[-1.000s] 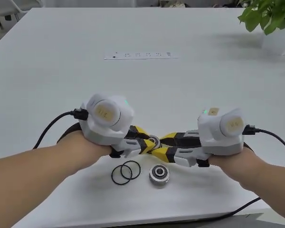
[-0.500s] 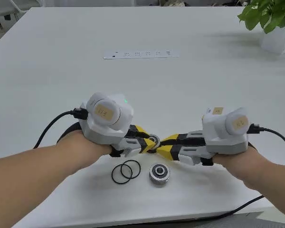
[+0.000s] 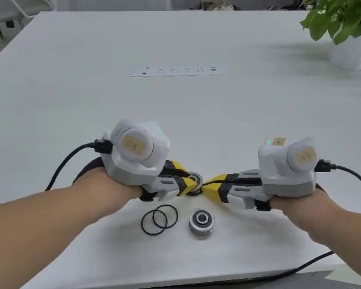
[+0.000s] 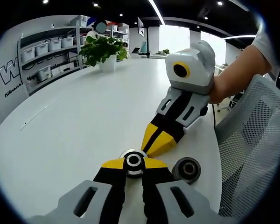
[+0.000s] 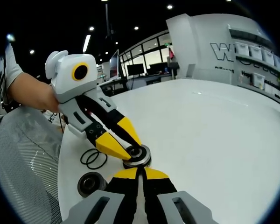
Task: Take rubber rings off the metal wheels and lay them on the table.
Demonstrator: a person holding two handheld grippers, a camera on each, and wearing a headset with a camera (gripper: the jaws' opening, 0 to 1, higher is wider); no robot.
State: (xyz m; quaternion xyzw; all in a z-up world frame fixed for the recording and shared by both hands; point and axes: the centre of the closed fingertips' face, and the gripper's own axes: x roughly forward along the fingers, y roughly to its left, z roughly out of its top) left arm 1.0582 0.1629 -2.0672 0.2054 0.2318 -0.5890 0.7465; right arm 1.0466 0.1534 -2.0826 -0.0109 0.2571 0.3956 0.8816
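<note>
A small round silver metal wheel [image 3: 195,179] is clamped edge-on between the yellow-and-black jaws of the left gripper [image 3: 189,183], just above the near edge of a smooth white table [image 3: 240,114]. The wheel's flat face and dark central bore are turned upward, tilted slightly. The right gripper [image 5: 139,173] meets it from the opposite side. Its two yellow tips are pressed together with no gap, their point just beside the wheel's rim; whether anything is pinched between them cannot be made out.

In front of the grippers a second metal wheel [image 3: 201,220] lies flat, bore up, with a dark band around its edge. Just beside it two thin black rubber rings [image 3: 159,218] lie overlapping on the tabletop.

Farther back on the matte table a long white power strip [image 3: 174,70] lies crosswise, and a leafy green potted plant [image 3: 340,18] stands at the far corner. In the left gripper view a grey mesh chair [image 4: 256,140] stands at the table's edge, with wall shelving of white bins [image 4: 42,56] under ceiling spotlights.
</note>
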